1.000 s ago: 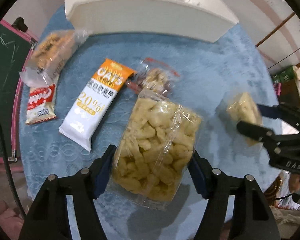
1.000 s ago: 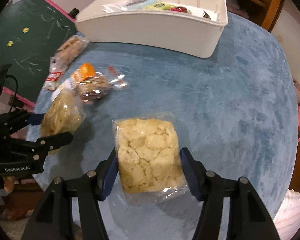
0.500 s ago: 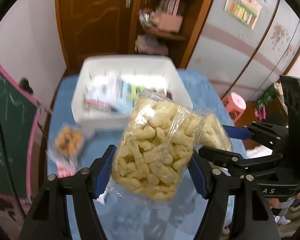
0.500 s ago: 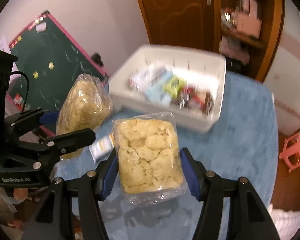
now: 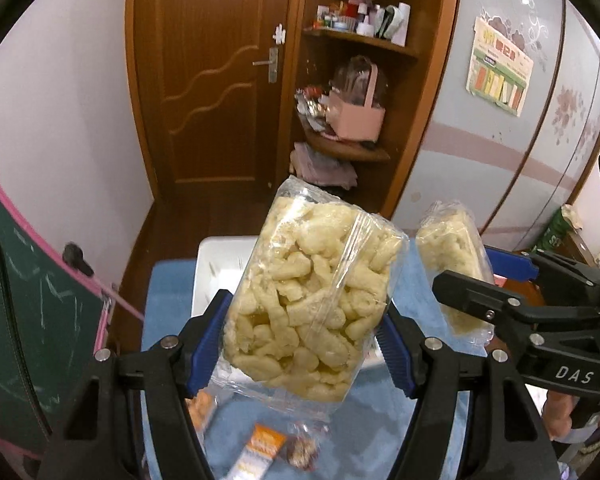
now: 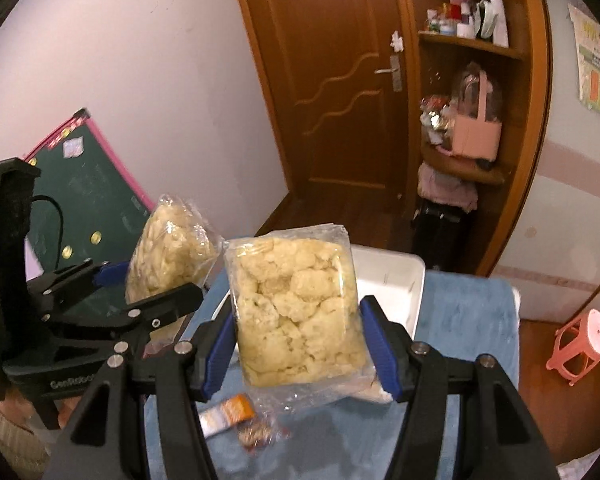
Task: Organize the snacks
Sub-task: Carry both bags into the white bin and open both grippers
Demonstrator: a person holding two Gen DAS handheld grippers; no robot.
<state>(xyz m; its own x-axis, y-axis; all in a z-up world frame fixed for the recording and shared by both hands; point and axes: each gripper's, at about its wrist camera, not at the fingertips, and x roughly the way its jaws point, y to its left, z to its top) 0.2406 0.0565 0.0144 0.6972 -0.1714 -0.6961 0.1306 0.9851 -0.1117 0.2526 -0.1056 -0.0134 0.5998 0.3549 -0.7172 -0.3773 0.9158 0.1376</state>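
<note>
My left gripper (image 5: 304, 344) is shut on a clear bag of pale puffed sticks (image 5: 312, 304), held high above the blue table. My right gripper (image 6: 296, 340) is shut on a clear bag of pale chunky crackers (image 6: 296, 312), also lifted. Each bag shows in the other view: the cracker bag (image 5: 452, 264) to the right, the puffed-stick bag (image 6: 168, 252) to the left. The white bin (image 6: 392, 280) lies below and beyond both bags, mostly hidden; it also shows in the left wrist view (image 5: 216, 268).
On the blue tablecloth (image 5: 168, 292) below lie an orange-and-white oat bar (image 5: 260, 452), a small clear nut packet (image 5: 302, 450) and an orange snack bag (image 5: 200, 408). A green chalkboard (image 6: 96, 204) stands at the left. A pink stool (image 6: 580, 344) stands at the right.
Both grippers have risen from the table with their bags and tilted up. The view now looks at the door and shelves, and the bin has dropped low in the frame.
</note>
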